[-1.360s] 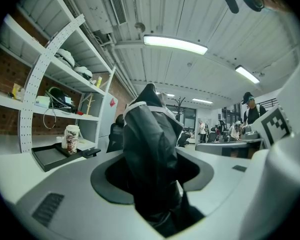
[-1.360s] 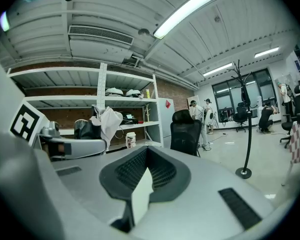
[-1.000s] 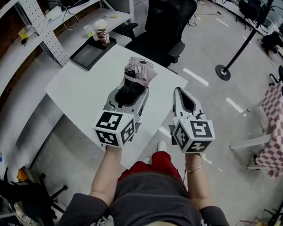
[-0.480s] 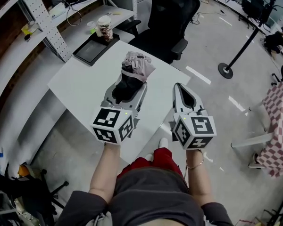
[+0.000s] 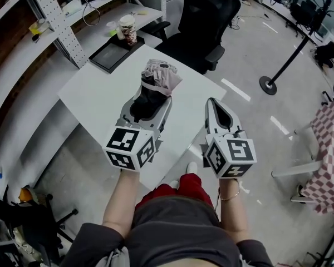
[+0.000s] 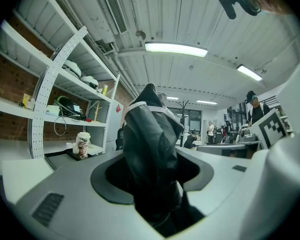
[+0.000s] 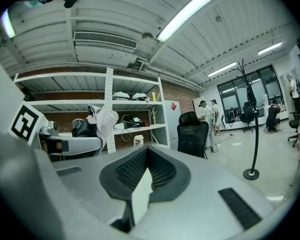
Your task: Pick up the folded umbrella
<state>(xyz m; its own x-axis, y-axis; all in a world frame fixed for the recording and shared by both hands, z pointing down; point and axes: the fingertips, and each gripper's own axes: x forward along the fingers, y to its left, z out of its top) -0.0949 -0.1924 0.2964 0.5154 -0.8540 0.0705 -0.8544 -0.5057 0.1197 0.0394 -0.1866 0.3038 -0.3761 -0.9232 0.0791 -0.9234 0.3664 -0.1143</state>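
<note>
Umbrella (image 5: 158, 78) is sitting in the left gripper (image 5: 153, 100), whose jaws are clamping the black folded body from both sides. The pale pinkish end is sticking out past the fingertips. From where the left gripper view is looking, the dark fabric (image 6: 151, 149) is filling the gap between the jaws and rising upright above them.

Gripper and umbrella are hanging over the white table (image 5: 97, 96), toward its middle; whether the umbrella is touching the tabletop I cannot tell.

The right gripper (image 5: 214, 105) is hovering just beside the left one, over the table's near right edge. Its jaws are pressing together at the tips, and nothing is lying between them. In the right gripper view the left gripper (image 7: 72, 145) is showing at the left with the umbrella's light cloth (image 7: 104, 120) drooping over it.

Beyond the table, a paper cup (image 5: 127, 29) is standing by a black tray (image 5: 111, 55) on the shelf unit. A black office chair (image 5: 207, 16) is sitting behind the far corner, and a stanchion post (image 5: 283, 67) is standing well off to the right.
</note>
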